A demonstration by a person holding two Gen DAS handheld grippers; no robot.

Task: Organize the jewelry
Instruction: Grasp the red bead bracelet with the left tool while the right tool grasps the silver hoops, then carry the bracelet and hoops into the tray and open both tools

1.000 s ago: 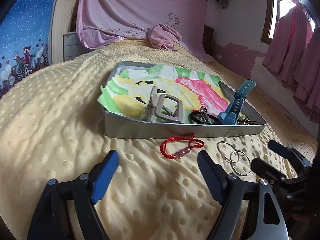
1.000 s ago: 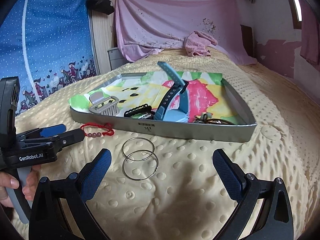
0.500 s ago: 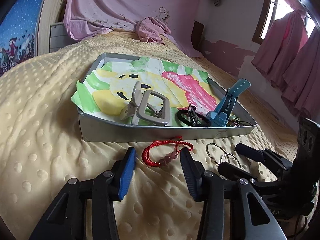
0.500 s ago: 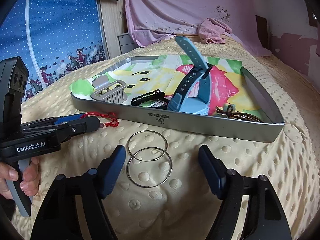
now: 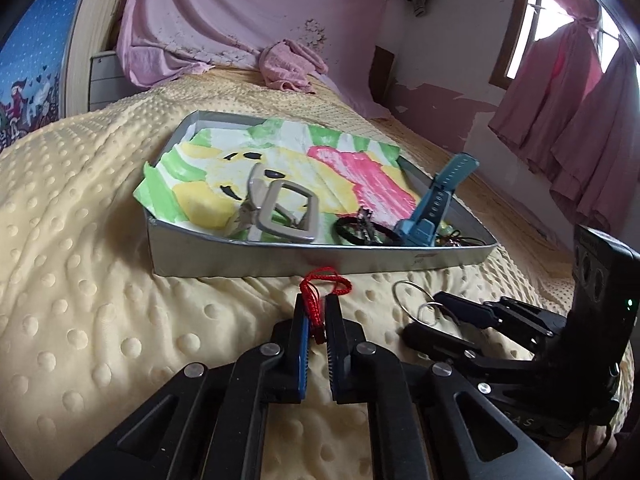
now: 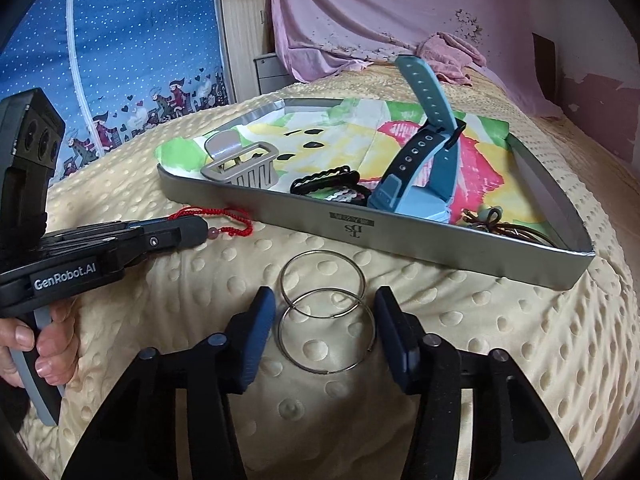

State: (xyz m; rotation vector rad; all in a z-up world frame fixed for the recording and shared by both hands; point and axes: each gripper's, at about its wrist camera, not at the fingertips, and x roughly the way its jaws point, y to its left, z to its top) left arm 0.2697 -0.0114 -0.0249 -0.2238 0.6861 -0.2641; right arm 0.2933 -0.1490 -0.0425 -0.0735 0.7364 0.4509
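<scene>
Left gripper (image 5: pixel 316 310) pinched on red cord bracelet (image 5: pixel 322 292), on the blanket just before the tray (image 5: pixel 280 264). Right gripper (image 6: pixel 324 320) apart, straddling near silver ring (image 6: pixel 328 330); rings line up toward tray.

Cord bracelet (image 5: pixel 320 300) and rings (image 6: pixel 324 312) before tray (image 6: pixel 400 232), bracelet left.
</scene>
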